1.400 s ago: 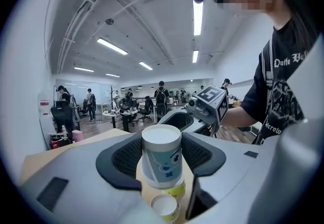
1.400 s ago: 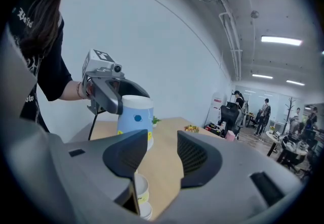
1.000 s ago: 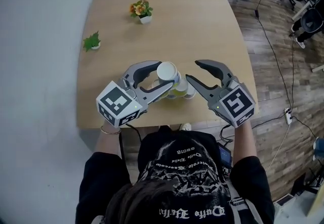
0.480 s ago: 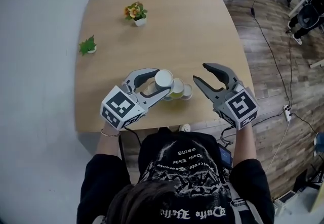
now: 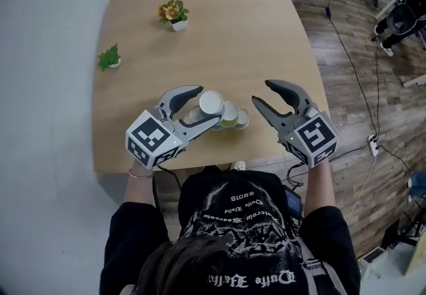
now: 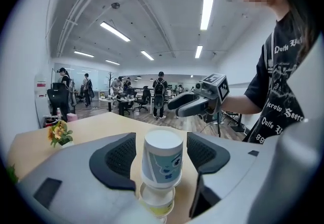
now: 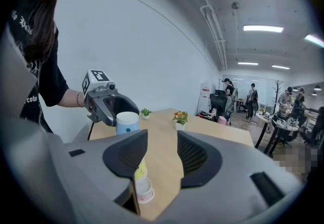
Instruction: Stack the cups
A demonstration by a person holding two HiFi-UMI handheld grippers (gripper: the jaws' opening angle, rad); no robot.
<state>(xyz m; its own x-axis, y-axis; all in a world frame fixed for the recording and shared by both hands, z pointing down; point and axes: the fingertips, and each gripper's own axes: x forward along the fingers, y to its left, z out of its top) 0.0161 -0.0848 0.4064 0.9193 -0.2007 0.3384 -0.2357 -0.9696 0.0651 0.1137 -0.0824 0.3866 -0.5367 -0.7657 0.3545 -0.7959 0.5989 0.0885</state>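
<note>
So the left hand-held gripper [image 5: 208, 107] is opening right now. The blue cup [image 6: 162, 160] is between its jaws, upside down, with a gap on both sides, so the pads aren't pressing on it. It's over the yellow cup [image 5: 230, 114], and a pink-rimmed cup [image 7: 144, 191] sits just beside those two, near the front edge of the desk [image 5: 219, 27]. The right hand-held gripper [image 5: 261, 92] is partly open with nothing in it, hovering close to the cups.

What I'd worry about:

- I honestly can't tell if the blue cup is seated square on the yellow one. If it's perched on the rim at an angle, it tips over once nothing is holding it.
- The jaws still wrap around the cup. Pulling the left hand-held gripper back sideways or tilted could catch a pad on the wall, and paper cups weigh nothing, so the whole lot would go over.
- The right hand-held gripper is near enough that a careless nudge could hit the pink cup or the pile.
- It's all close to the desk edge on the person's side, so anything that rolls probably ends up on the floor.

I'd open wide and back straight off.
</note>
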